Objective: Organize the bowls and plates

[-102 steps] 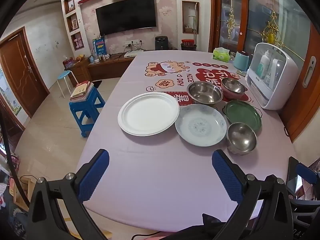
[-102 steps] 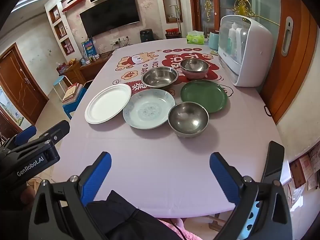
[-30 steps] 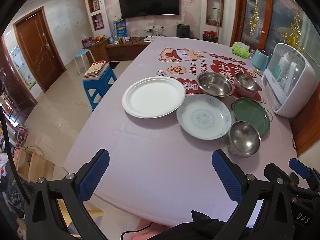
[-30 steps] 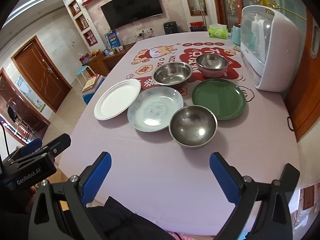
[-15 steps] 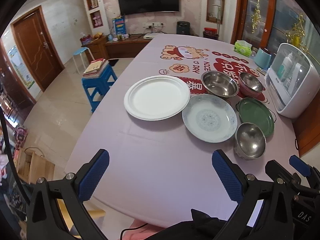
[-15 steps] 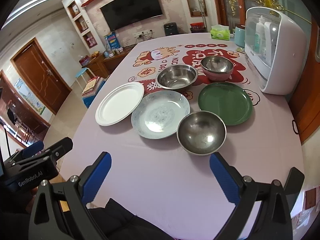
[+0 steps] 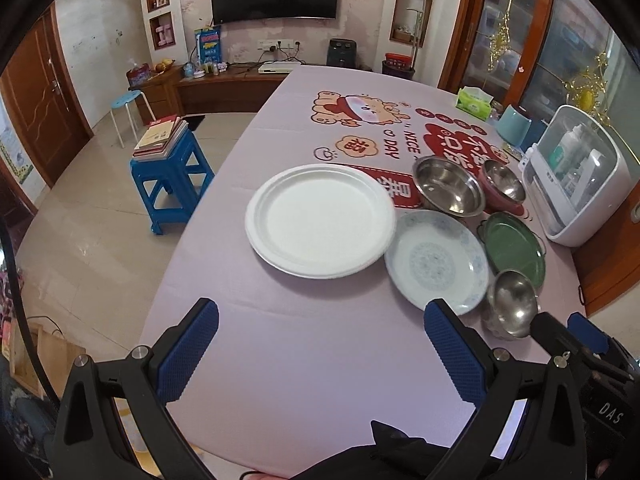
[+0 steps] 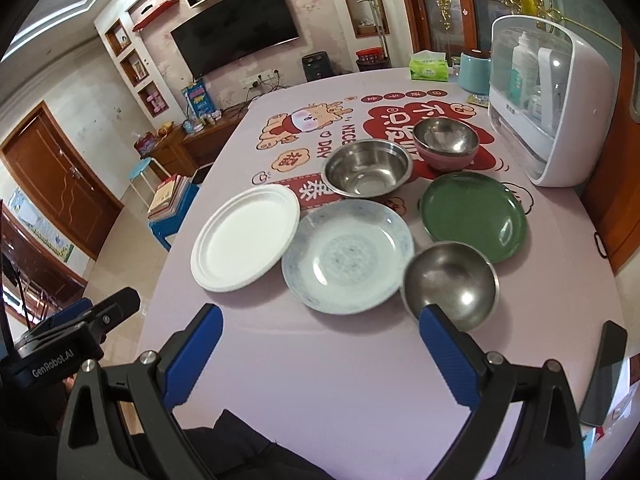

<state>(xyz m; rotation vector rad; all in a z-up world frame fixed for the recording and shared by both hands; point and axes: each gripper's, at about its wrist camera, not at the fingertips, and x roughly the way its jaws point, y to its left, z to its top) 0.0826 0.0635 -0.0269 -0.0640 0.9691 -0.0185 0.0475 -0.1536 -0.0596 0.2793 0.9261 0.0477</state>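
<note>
On the pink-clothed table lie a white plate [image 7: 320,226] [image 8: 246,236], a blue-patterned plate [image 7: 438,262] [image 8: 348,256] and a green plate [image 7: 514,246] [image 8: 474,214]. A small steel bowl [image 7: 512,302] [image 8: 452,280] stands nearest; a wide steel bowl [image 7: 448,190] [image 8: 366,168] and a pink steel-lined bowl [image 7: 504,186] [image 8: 446,142] stand behind. My left gripper [image 7: 320,344] is open and empty, short of the white plate. My right gripper [image 8: 320,346] is open and empty, just short of the patterned plate and small bowl.
A white countertop cabinet [image 7: 580,184] [image 8: 548,104] stands at the table's right edge, with a teal canister [image 8: 474,70] and a tissue box [image 8: 428,66] behind it. A blue stool with books [image 7: 170,172] stands left of the table. A dark phone [image 8: 604,372] lies near the right front corner.
Both grippers have moved forward toward the dishes, which now look larger and nearer. The left view has swung a little right. The dishes have not moved, and both grippers stay open.
</note>
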